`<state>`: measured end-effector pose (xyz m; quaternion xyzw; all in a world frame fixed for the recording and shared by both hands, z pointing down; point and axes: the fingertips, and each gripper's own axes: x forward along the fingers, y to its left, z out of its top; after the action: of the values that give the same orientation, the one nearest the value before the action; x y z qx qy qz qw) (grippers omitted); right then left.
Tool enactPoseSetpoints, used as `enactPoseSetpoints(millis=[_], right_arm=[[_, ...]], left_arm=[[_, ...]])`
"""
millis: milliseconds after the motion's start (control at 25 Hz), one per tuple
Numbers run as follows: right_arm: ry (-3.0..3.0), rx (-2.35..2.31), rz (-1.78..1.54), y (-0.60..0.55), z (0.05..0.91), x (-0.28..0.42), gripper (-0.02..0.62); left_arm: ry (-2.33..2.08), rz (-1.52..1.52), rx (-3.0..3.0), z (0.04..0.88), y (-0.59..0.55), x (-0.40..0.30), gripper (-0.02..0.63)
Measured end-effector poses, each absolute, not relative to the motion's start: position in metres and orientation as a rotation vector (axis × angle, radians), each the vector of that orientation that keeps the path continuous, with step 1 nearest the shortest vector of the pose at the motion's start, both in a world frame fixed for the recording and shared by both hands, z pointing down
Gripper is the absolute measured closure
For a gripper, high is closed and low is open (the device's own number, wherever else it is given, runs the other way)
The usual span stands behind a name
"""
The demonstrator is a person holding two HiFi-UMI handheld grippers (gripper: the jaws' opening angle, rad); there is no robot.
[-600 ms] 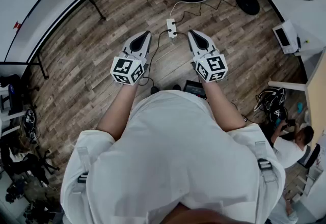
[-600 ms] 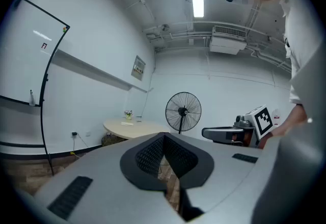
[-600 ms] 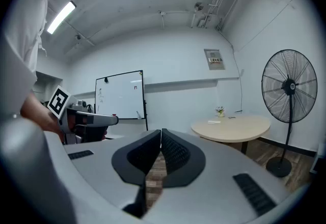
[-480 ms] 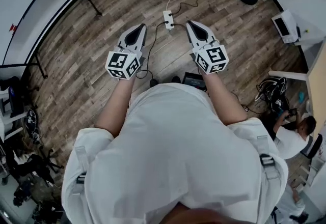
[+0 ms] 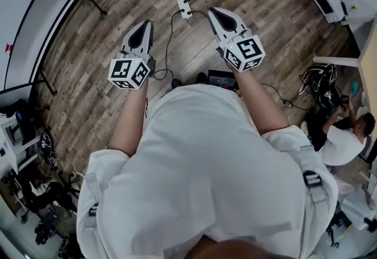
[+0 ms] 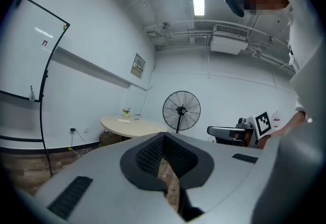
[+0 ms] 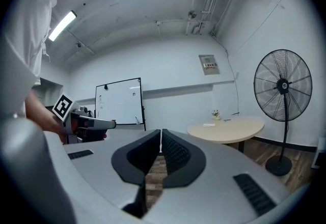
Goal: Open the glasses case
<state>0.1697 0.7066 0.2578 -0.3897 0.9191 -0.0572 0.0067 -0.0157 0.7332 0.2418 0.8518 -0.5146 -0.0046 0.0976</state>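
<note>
Nearest the head camera is the person's white shirt (image 5: 206, 181), with both bare forearms reaching forward from under it. The left gripper (image 5: 144, 27) is held out over the wooden floor (image 5: 88, 75), its marker cube (image 5: 128, 72) at the wrist end; in its own view the two dark jaws meet at the tips with nothing between them, and only floorboards show through the slot behind. The right gripper (image 5: 214, 12) is held level with it and well apart from it, carrying its own marker cube (image 5: 242, 53); its jaws are likewise pressed together and empty. Just below the right cube a small black device (image 5: 222, 81) lies on the floor by the person's feet. Beyond the gripper tips a white power strip (image 5: 184, 7) lies on the boards with a dark cable (image 5: 168, 46) running back from it. Off to the right another person (image 5: 339, 143) in white sits low beside a black tangle of gear (image 5: 323, 93). Farther out stand a pedestal fan (image 6: 181, 110), a pale round worktop (image 6: 133, 126) and, against the far wall, a whiteboard (image 7: 118, 102). The glasses case shows in none of the views.
</note>
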Motion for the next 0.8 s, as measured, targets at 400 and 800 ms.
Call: enactPoseSetpoints(millis=[400, 800], right_arm=[[2.851, -1.253, -0.327, 0.722, 0.292, 0.209, 0.568], [2.746, -1.478, -0.298, 0.687, 0.281, 0.246, 0.568]], left_arm=[[-1.419, -0.019, 2.553, 0.244, 0.753, 0.004, 0.595], [-1.205, -0.086, 2.589, 0.258, 0.684, 0.027, 0.594]])
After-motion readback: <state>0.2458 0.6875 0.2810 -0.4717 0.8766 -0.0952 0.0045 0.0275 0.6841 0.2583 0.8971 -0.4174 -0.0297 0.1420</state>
